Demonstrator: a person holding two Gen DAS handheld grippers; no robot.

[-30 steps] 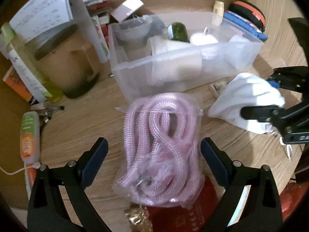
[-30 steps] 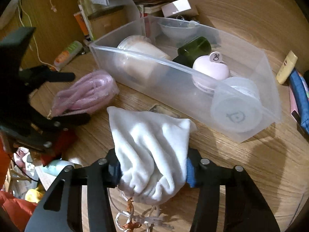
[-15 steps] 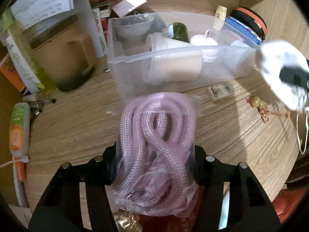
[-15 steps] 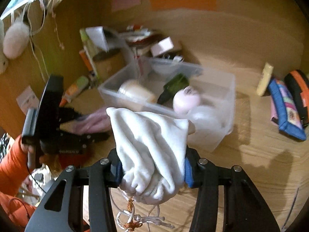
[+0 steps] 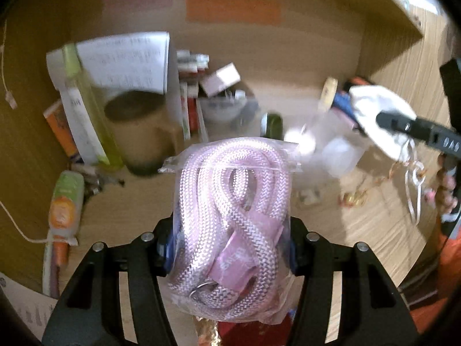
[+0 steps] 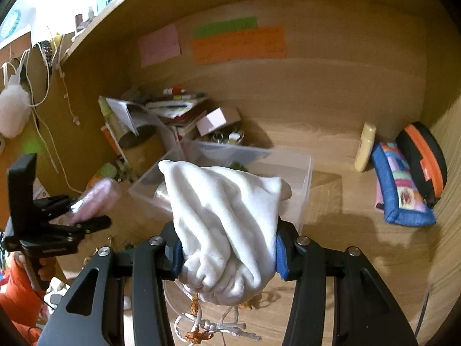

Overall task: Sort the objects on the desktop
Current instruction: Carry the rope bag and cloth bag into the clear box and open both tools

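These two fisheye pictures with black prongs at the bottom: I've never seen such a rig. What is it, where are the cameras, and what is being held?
No robot here: a person carries a handheld two-finger clamp in each hand, each with a camera looking along its fingers. In the left wrist view, the left gripper is shut on a bagged pink rope. In the right wrist view, the right gripper is shut on a white cloth pouch, its cords dangling. Beyond, on the wooden desk, stand a clear plastic bin with items inside, a patchwork pencil case and a cream bottle.
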